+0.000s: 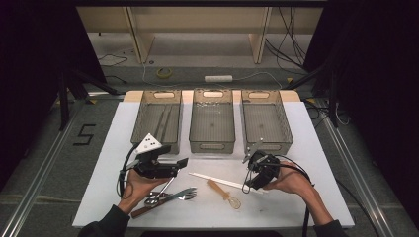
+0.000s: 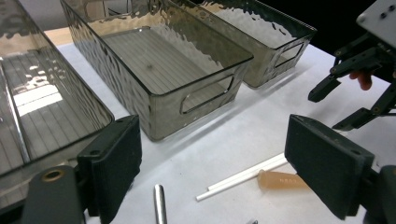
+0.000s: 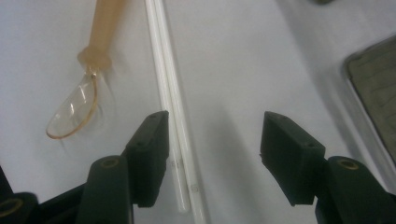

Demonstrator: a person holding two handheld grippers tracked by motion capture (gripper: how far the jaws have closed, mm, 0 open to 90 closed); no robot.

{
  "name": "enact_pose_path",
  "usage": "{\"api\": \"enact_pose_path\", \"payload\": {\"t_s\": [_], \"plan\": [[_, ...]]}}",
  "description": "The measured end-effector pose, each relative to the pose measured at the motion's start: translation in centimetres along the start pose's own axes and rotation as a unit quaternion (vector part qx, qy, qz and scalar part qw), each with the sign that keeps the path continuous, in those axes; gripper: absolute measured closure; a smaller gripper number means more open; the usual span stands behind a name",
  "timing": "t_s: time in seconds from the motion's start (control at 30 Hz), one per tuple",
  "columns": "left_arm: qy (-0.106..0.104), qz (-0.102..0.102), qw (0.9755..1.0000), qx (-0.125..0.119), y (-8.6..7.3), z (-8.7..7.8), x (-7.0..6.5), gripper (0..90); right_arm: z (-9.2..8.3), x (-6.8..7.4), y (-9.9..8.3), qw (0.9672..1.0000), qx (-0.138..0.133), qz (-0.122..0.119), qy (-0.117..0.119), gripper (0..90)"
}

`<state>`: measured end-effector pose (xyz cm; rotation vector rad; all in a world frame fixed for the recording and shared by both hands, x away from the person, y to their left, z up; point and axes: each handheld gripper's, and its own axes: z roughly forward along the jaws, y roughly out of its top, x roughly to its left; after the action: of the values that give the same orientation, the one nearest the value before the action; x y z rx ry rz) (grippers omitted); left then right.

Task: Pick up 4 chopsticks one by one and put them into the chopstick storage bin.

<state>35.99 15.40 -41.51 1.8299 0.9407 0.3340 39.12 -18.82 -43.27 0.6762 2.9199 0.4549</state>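
White table (image 1: 306, 148), chopsticks (image 3: 173, 102) between open fingers

I see the pair of white chopsticks (image 3: 173, 102) lying flat and side by side on the white surface (image 1: 296, 148), just beside the amber whisk (image 3: 86, 74).

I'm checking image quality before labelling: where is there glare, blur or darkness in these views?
High view: dim, dark surroundings, only the white table lit. Left gripper view: rippled glare on the clear bins, its near black jaws soft. Right gripper view: sharp on the white chopsticks, amber whisk slightly soft, bright washed-out tabletop.
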Motion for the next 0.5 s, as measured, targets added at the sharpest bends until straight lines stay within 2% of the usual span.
{"api": "enact_pose_path", "payload": {"t_s": [0.1,0.27,0.33,0.5], "plan": [[-0.007,0.003,1.0000,-0.006,-0.3,-0.3,-0.5,18.3,0.4,-0.1,0.2,0.9999,0.012,-0.002,-0.002,43.0],[-0.013,0.022,0.9996,-0.009,-0.7,-0.6,-1.5,17.7,0.8,-0.1,0.2,0.9996,0.025,-0.010,-0.004,45.3],[-0.008,0.032,0.9994,-0.012,-0.9,-0.7,-1.8,17.6,1.0,0.0,0.1,0.9995,0.030,-0.014,-0.003,46.9],[-0.007,0.033,0.9994,-0.010,-1.3,-0.7,-2.1,17.3,1.4,0.1,0.2,0.9989,0.043,-0.018,0.002,50.9]]}}
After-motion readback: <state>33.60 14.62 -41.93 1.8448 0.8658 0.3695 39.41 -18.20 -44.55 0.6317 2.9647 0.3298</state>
